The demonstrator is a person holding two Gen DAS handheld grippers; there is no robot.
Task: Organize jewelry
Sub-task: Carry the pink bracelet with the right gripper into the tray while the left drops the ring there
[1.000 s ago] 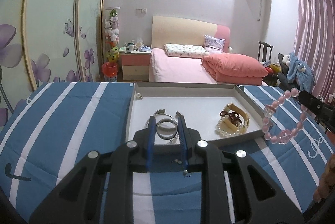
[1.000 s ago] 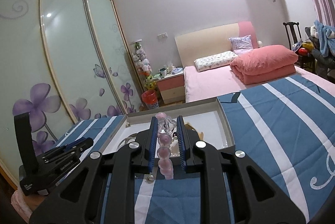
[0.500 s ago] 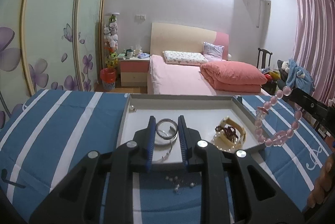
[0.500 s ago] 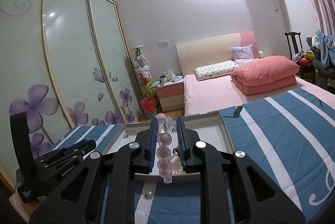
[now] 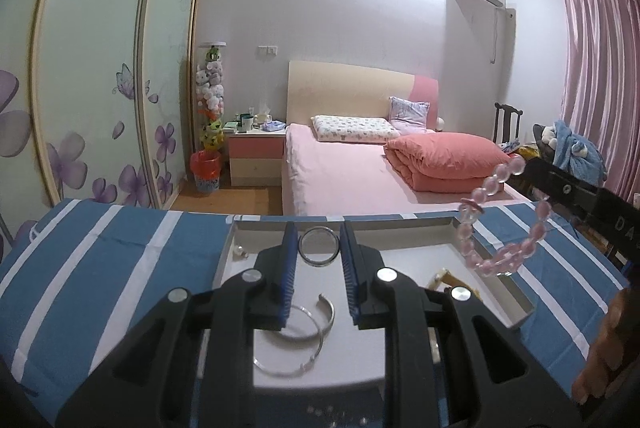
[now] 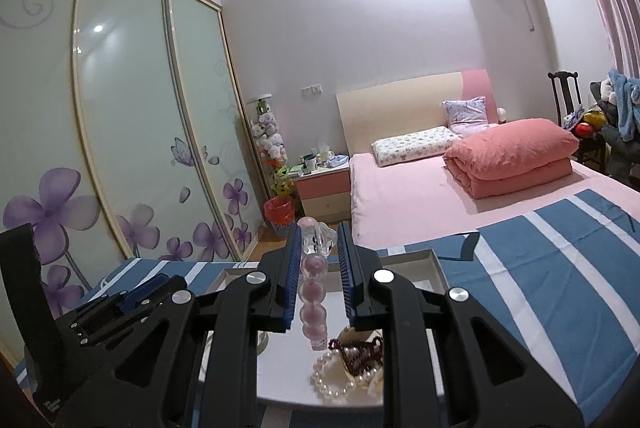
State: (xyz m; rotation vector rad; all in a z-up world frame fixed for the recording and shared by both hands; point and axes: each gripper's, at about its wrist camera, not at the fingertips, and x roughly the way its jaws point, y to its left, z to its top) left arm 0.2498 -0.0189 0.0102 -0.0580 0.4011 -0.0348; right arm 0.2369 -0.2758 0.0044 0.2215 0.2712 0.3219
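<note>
My left gripper (image 5: 319,248) is shut on a silver ring-shaped bangle (image 5: 319,247), held above the white tray (image 5: 508,292). Thin silver bangles (image 5: 298,340) lie in the tray below it. My right gripper (image 6: 319,248) is shut on a pink bead bracelet (image 6: 312,292), which hangs over the tray; the bracelet also shows in the left wrist view (image 5: 500,228). A pearl bracelet (image 6: 340,380) and a dark red bead piece (image 6: 356,348) lie in the tray under the right gripper.
The tray sits on a blue cloth with white stripes (image 5: 100,268). A small pearl (image 5: 240,251) lies at the tray's far left corner. Beyond are a pink bed (image 5: 360,180), a nightstand (image 5: 256,156) and a sliding wardrobe (image 6: 120,108).
Both grippers rose and moved forward over the tray. The left gripper lifted the silver bangle off the tray floor. The pink bracelet stays held and now hangs above the tray.
</note>
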